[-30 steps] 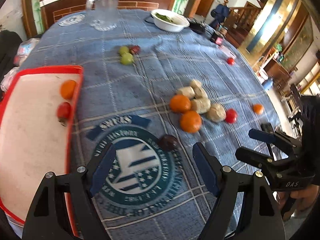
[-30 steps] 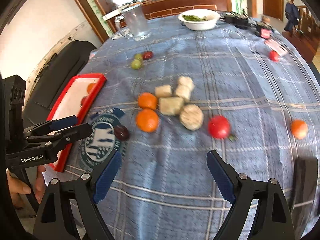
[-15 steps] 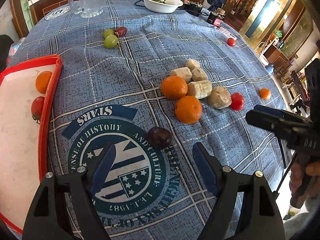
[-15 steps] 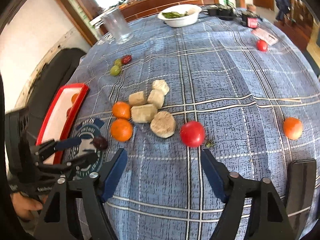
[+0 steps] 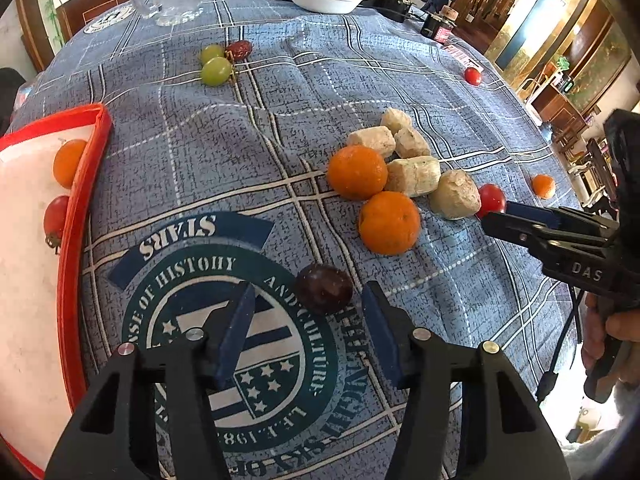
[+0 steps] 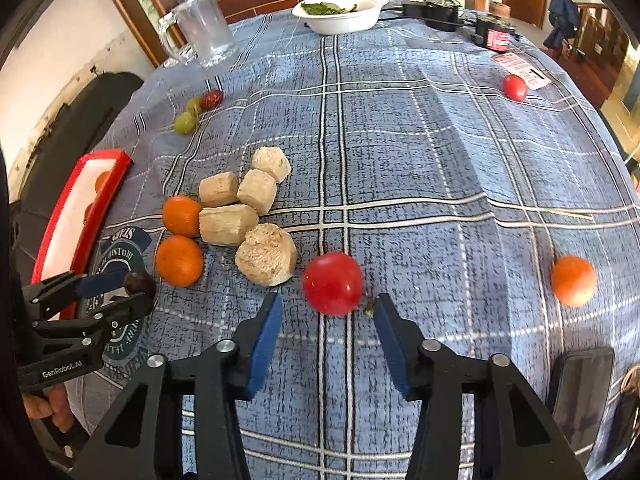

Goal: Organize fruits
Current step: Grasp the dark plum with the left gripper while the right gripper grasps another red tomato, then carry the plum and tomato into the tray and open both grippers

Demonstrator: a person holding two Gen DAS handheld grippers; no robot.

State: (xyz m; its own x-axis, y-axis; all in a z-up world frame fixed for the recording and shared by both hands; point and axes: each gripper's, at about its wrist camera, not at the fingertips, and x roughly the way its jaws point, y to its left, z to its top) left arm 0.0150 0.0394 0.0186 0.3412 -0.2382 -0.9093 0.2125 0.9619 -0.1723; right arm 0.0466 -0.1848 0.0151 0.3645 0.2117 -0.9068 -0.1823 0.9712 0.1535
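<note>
The desk (image 5: 360, 92) wears a blue checked cloth with a round printed emblem, and everything lies on it. To the left of the left hand-held gripper (image 5: 306, 300) sits a red-rimmed tray (image 5: 80, 184) holding a small orange and a tomato against its rim; the right wrist view catches only a sliver of that tray (image 6: 60, 216). Far ahead stand a glass mug (image 6: 200, 28) and a white bowl (image 6: 340, 12) of greens.

Ahead of the left hand-held gripper lie two oranges (image 5: 388, 222), touching a cluster of five pale root chunks (image 5: 414, 174). Two green grapes and a red date (image 5: 218, 64) sit well beyond.

The left hand-held gripper's jaws have just been closing and stand partly apart, with a dark plum (image 5: 324, 288) just ahead of the fingertips, between their lines but (as far as this view tells) not pressed. The right wrist view shows the plum (image 6: 138, 280) at the tips of that hand-held gripper from the side, though whether the pads touch it I cannot tell.

The right hand-held gripper (image 6: 326, 312) has likewise been closing, jaws still apart, a red tomato (image 6: 332, 282) just in front of and between its fingertips, untouched. Only the right wrist view shows a dark phone (image 6: 580, 396) at the right of this hand-held gripper. A lone orange (image 6: 572, 280) and a second small tomato (image 6: 514, 87) lie off to its right.
</note>
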